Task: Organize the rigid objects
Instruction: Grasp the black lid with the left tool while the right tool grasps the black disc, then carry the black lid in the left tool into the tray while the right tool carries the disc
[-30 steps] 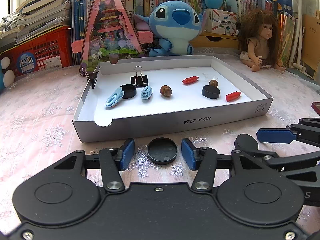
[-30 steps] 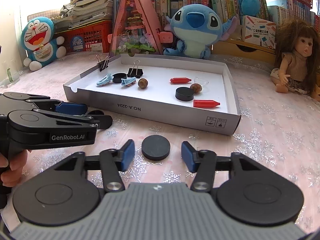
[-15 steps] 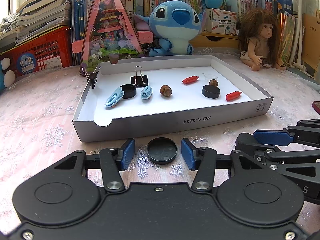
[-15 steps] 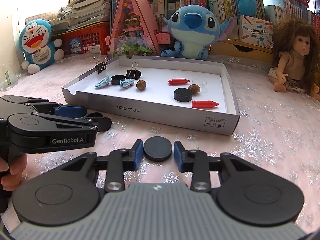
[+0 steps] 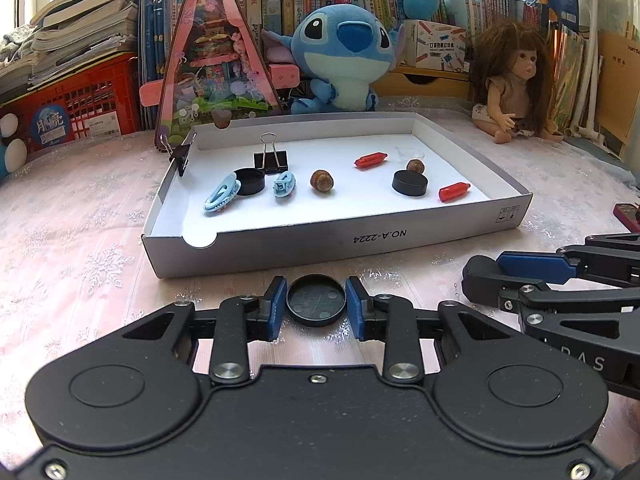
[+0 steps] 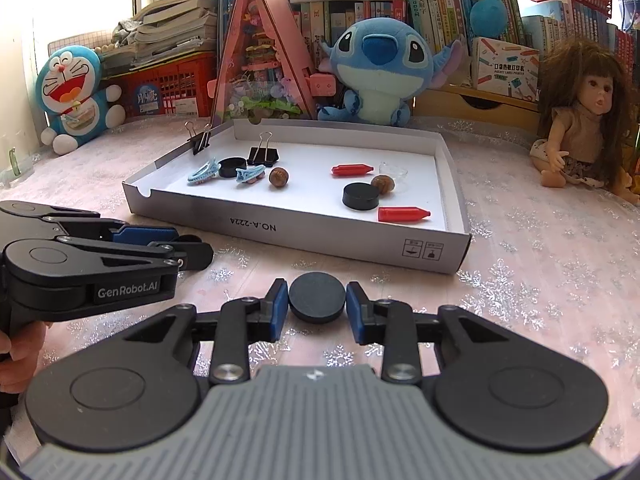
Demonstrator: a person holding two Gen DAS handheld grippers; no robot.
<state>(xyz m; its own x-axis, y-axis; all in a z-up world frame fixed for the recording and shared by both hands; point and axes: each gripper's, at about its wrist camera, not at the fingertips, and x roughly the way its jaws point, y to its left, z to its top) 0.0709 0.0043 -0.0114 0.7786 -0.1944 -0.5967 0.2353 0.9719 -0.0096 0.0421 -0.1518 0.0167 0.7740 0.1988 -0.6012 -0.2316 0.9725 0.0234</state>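
A black round cap [image 5: 316,301], hollow side up, lies on the pink tablecloth in front of the white cardboard tray [image 5: 440,232]. My left gripper [image 5: 316,300] is closing its jaws on the cap, and both blue pads touch its rim. In the right wrist view a flat black disc [image 6: 317,297] lies on the cloth near the tray's front wall [image 6: 340,236]. My right gripper [image 6: 317,300] is shut on this disc, pads against both sides. Each gripper shows side-on in the other's view, the left gripper [image 6: 192,250] and the right gripper [image 5: 480,276].
The tray holds two blue clips [image 5: 222,198], a binder clip [image 5: 271,160], two acorns [image 5: 322,180], two red pieces [image 5: 454,192] and two black discs [image 5: 409,183]. A plush toy [image 5: 344,52], a doll [image 5: 516,80], a pink triangular case [image 5: 214,60] and books stand behind. A hand [image 6: 16,360] grips the left gripper.
Both grippers have closed inward from wide apart until their pads meet the black cap and the black disc. Neither hand has shifted.
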